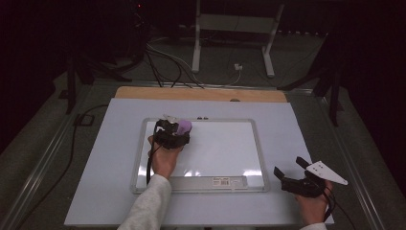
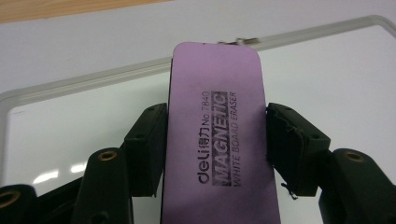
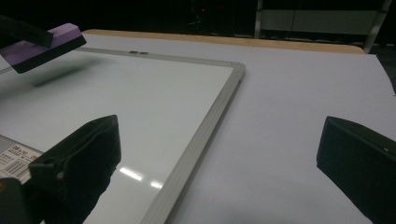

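A purple whiteboard eraser (image 2: 217, 135) marked "MAGNETIC WHITE BOARD ERASER" sits clamped between the two black jaws of my left gripper (image 2: 215, 144). In the high view the left gripper (image 1: 173, 134) holds the eraser (image 1: 184, 126) over the far left part of the whiteboard (image 1: 225, 148). The right gripper view shows the eraser (image 3: 44, 45) lifted off the board, with its shadow beneath. My right gripper (image 1: 293, 168) rests at the table's near right, beside the board's corner, jaws wide apart and empty (image 3: 217, 158).
The whiteboard's grey frame (image 3: 205, 130) runs between the right gripper's jaws. A labelled tray strip (image 1: 210, 182) lines the board's near edge. The lilac table top (image 1: 297, 124) ends in a wooden strip (image 1: 201, 94) at the far side; cables and stand legs lie beyond.
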